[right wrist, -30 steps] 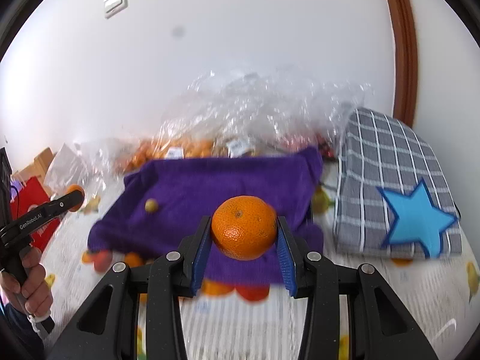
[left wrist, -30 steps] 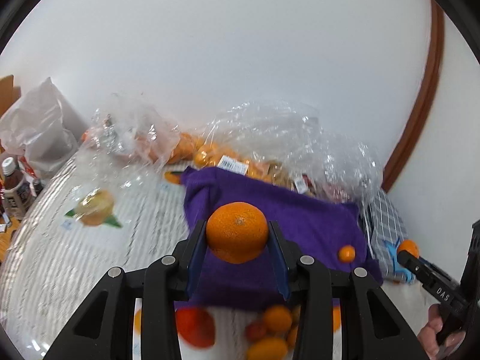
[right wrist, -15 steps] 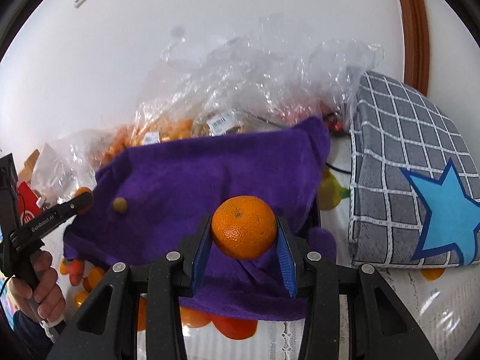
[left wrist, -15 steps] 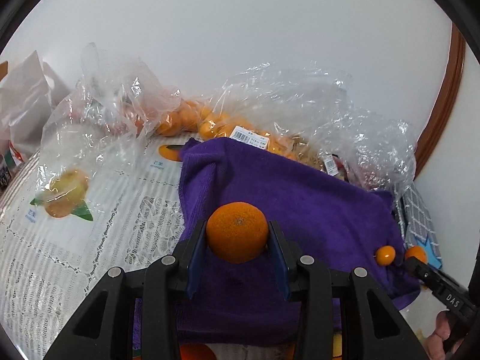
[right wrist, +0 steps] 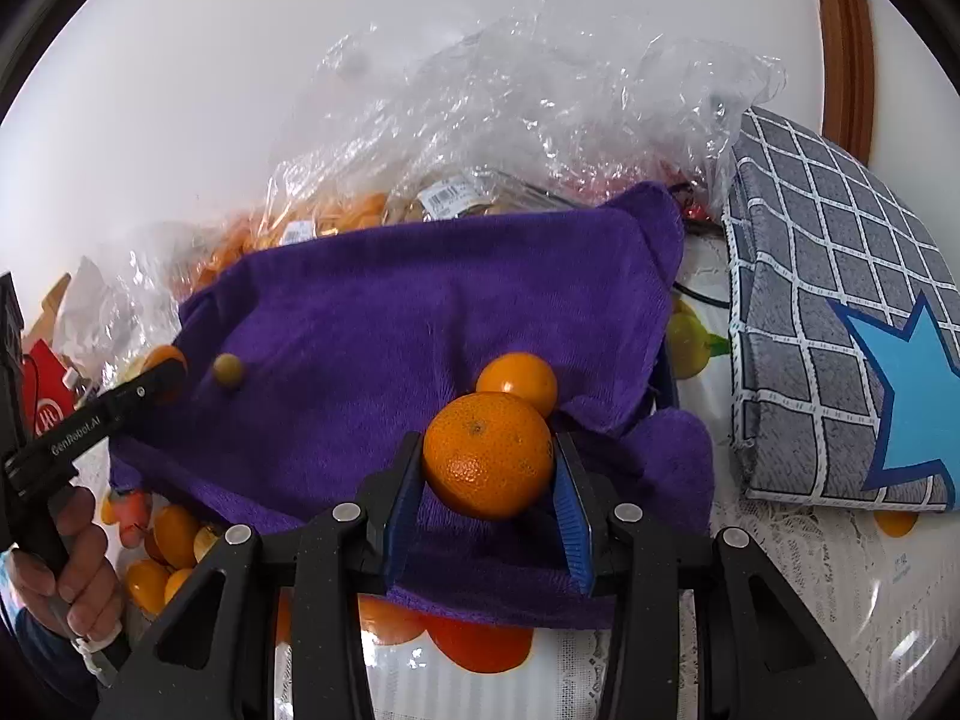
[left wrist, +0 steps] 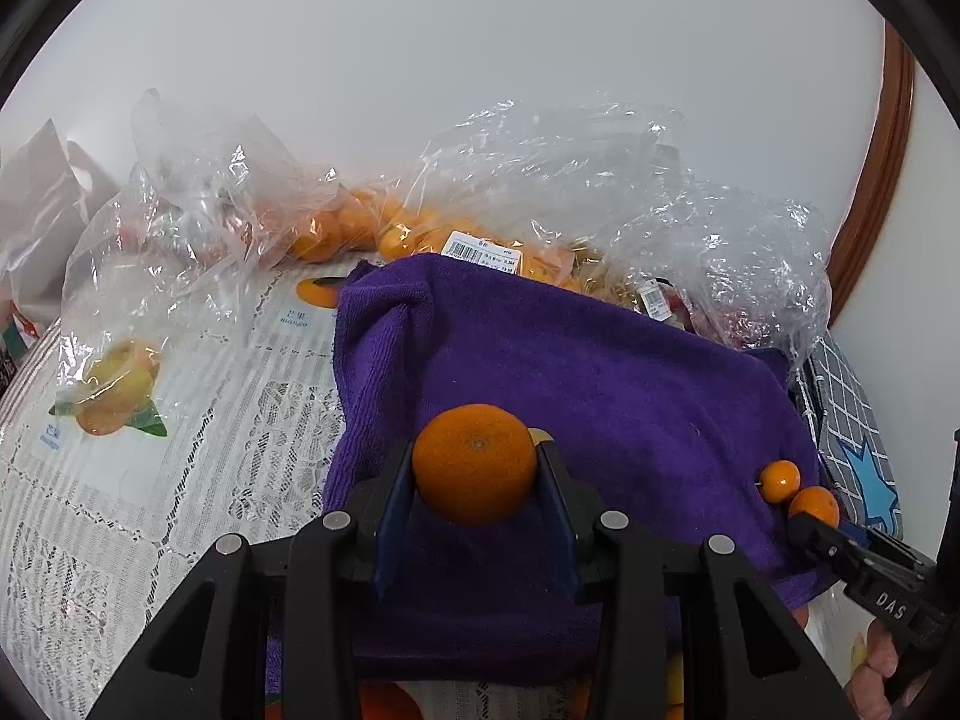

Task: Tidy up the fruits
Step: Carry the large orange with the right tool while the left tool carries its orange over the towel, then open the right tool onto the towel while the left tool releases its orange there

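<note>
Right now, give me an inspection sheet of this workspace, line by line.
Surface: lace tablecloth with fruit prints; purple towel spread on it.
Job's things: one orange in the left gripper, another orange in the right gripper; a smaller orange lies on the towel.
Clutter: crumpled plastic bags of fruit; checked cushion with a blue star.
Grippers: left gripper and right gripper each shut on an orange.
Cables: thin dark cable beside the cushion.
Surroundings: white wall, brown wooden trim.

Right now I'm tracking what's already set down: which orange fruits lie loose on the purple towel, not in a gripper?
Two: the smooth orange just beyond the right gripper, and a small yellowish fruit near the left gripper. Each gripper clamps its own orange.
</note>
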